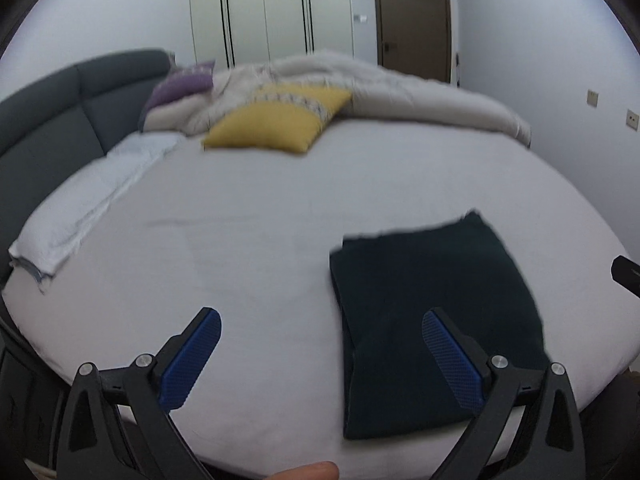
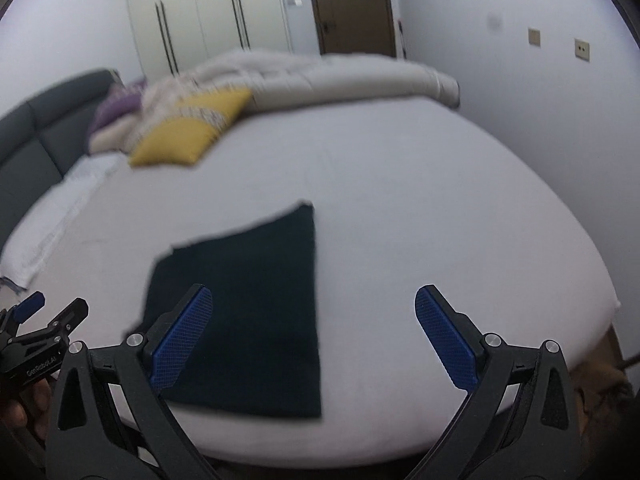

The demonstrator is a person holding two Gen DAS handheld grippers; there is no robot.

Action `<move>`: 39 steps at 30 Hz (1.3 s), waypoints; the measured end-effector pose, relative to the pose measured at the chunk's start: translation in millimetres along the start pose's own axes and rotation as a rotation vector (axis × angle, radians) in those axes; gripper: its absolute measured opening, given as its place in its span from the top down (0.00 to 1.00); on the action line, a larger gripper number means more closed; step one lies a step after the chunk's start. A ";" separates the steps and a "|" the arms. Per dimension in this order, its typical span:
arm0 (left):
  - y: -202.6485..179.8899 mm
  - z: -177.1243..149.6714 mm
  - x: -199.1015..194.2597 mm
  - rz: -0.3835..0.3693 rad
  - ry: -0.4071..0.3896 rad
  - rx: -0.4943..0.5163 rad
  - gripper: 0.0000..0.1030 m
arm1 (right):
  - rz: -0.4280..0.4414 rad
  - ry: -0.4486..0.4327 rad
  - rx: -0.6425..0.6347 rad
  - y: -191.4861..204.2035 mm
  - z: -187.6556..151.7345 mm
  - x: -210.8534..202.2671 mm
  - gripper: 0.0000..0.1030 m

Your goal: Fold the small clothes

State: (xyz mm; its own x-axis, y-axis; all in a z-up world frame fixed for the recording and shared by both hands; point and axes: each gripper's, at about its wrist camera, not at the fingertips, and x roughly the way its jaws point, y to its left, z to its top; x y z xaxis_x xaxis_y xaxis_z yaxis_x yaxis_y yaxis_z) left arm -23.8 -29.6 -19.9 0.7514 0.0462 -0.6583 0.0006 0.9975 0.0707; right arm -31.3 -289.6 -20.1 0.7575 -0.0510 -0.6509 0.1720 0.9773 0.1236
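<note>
Folded dark garment [image 1: 432, 312] lies flat on the bed [image 1: 260, 216], close to its near edge, and nothing grips it. Both of your grippers hang above it with the fingers spread as wide as they go, nothing between the pads.

Starting nearest you: in the left wrist view your left gripper [image 1: 320, 354] has its right finger [image 1: 452, 360] over the cloth, while the other finger sits over bare sheet. From that gripper's midpoint the garment lies at about two o'clock. In the right wrist view the mirror holds: the left finger [image 2: 182, 334] of your right gripper [image 2: 314, 332] overlaps the garment [image 2: 248, 304], which lies at about ten o'clock from the midpoint. So the cloth sits between your two hands, roughly equally near each. Your left gripper [image 2: 36, 328] also shows at the right view's lower left edge.

Its long axis runs away from you, from six toward twelve, with the far end narrowing to a corner [image 2: 306, 204].

Judging by its tidy rectangle, the fold looks largely done; any further fold would mean reaching inward from both sides.

Farther off lie a yellow cushion [image 1: 276, 120] and a rumpled duvet [image 1: 400, 92].
</note>
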 end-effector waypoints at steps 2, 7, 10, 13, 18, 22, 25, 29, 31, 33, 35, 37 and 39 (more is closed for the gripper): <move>-0.8 -9.2 10.3 -0.004 0.038 -0.007 0.00 | -0.009 0.023 -0.014 5.4 -11.8 18.8 0.00; 1.4 -20.0 15.1 -0.007 0.073 -0.020 0.00 | -0.012 0.046 -0.052 19.8 -29.7 37.0 0.00; 2.1 -22.5 17.0 -0.003 0.082 -0.022 0.00 | -0.009 0.059 -0.053 25.2 -24.6 55.0 0.00; 5.8 -22.2 22.8 -0.006 0.098 -0.029 0.00 | -0.010 0.070 -0.065 32.5 -23.3 70.9 0.00; 5.8 -24.6 26.4 -0.003 0.107 -0.024 0.00 | -0.007 0.086 -0.078 33.4 -26.1 76.2 0.00; 7.0 -26.4 29.3 0.004 0.114 -0.024 0.00 | -0.006 0.093 -0.090 35.9 -27.3 79.2 0.00; 8.7 -26.2 31.3 0.006 0.118 -0.024 0.00 | -0.003 0.102 -0.096 39.3 -28.1 81.0 0.00; 10.7 -27.8 35.5 0.008 0.127 -0.029 0.00 | 0.000 0.110 -0.106 41.9 -29.8 83.0 0.00; 11.3 -28.4 36.8 0.009 0.129 -0.030 0.00 | -0.001 0.113 -0.108 42.8 -30.6 84.0 0.00; 10.8 -29.0 37.1 0.010 0.130 -0.029 0.00 | 0.000 0.117 -0.108 43.6 -31.4 85.8 0.00; 10.7 -29.8 38.2 0.012 0.131 -0.028 0.00 | -0.001 0.122 -0.110 44.0 -32.4 88.3 0.00; 11.0 -31.0 39.9 0.015 0.134 -0.030 0.00 | -0.001 0.127 -0.113 45.4 -33.4 91.0 0.00; 10.7 -32.3 41.1 0.017 0.138 -0.030 0.00 | 0.001 0.130 -0.116 46.5 -34.0 93.2 0.00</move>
State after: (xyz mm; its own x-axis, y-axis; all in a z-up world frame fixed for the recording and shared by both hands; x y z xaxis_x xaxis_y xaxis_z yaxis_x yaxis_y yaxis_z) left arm -14.2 -15.3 -70.4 0.6535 0.0680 -0.7538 -0.0328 0.9976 0.0615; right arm 25.8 -242.0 -100.5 0.6688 -0.0302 -0.7428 0.0918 0.9949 0.0421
